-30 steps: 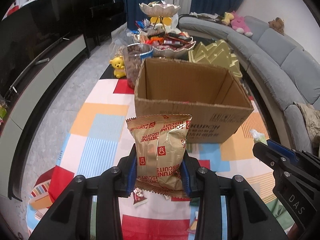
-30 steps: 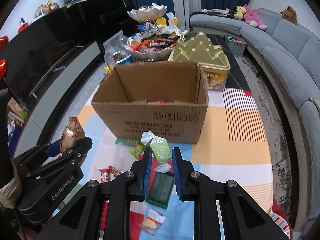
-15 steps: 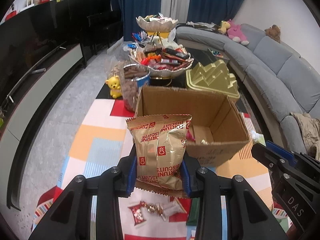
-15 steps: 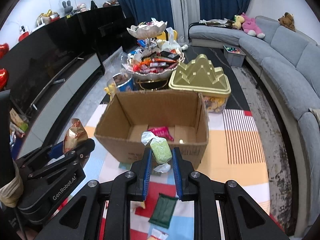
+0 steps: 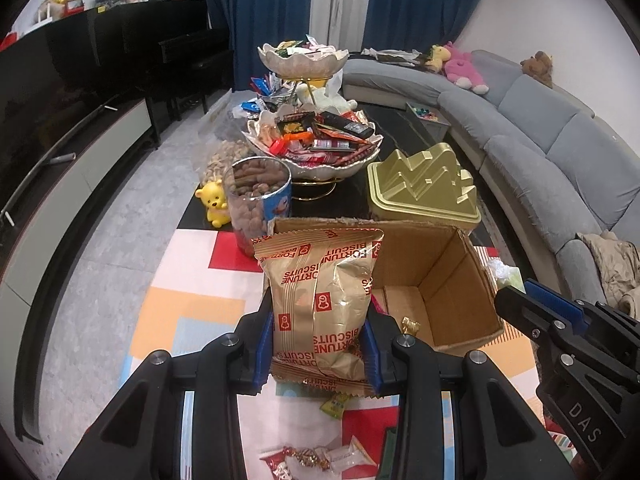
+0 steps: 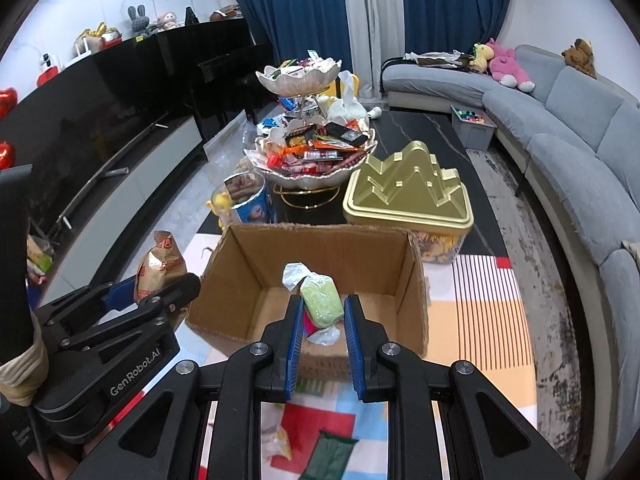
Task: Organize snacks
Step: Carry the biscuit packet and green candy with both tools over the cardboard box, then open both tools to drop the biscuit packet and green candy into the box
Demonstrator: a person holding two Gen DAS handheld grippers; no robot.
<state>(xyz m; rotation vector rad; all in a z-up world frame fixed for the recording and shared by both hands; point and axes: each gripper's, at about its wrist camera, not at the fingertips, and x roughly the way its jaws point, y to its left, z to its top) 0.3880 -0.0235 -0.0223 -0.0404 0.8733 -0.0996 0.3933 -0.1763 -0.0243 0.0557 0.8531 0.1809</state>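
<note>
My left gripper [image 5: 318,338] is shut on a gold Fortune Biscuits bag [image 5: 320,296], held upright at the left near edge of the open cardboard box [image 5: 452,280]. My right gripper [image 6: 320,320] is shut on a green wrapped snack [image 6: 321,300], held over the near side of the box [image 6: 412,300]. A pink packet and a small gold candy [image 5: 410,325] lie inside the box. The left gripper with its bag also shows in the right wrist view [image 6: 160,268], left of the box.
Loose wrapped snacks [image 5: 316,458] and a dark green packet [image 6: 326,456] lie on the colourful mat in front of the box. Behind the box stand a gold tin [image 6: 408,192], a nut jar [image 5: 258,204], a tiered snack bowl [image 6: 316,160] and a yellow bear [image 5: 214,202].
Both grippers have risen and moved forward with their snacks. The box now shows from above, with its inside in view.
</note>
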